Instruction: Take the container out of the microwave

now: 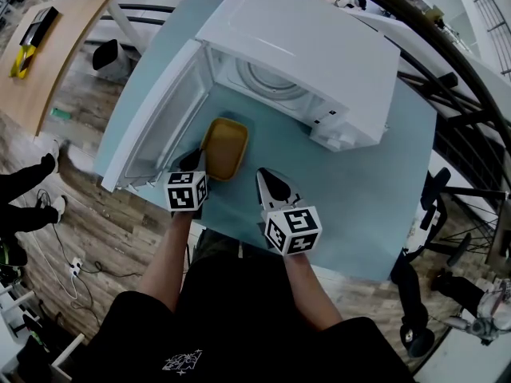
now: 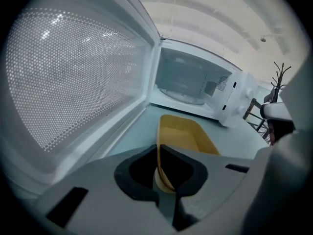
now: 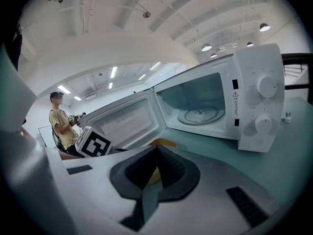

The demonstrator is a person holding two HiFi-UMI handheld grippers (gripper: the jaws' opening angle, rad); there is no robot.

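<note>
Gently: your left tongs (image 2: 158,151) are clamped on only the near rim of the yellow container (image 2: 183,133), which sits on the bench (image 1: 319,182) just ahead, with the right tongs (image 3: 155,151) closed empty alongside, so a one-sided lift could tip it.

- The container (image 1: 224,146) is showing mustard yellow.
- The microwave (image 1: 319,46) is gleaming white, and its door (image 2: 73,77) is carrying a fine dotted mesh.
- The tabletop (image 1: 351,214) is showing pale teal.
- The marker cubes (image 1: 293,229) are wearing black-and-white squares.
- The floor (image 1: 96,238) is showing grey-brown wood grain.
</note>
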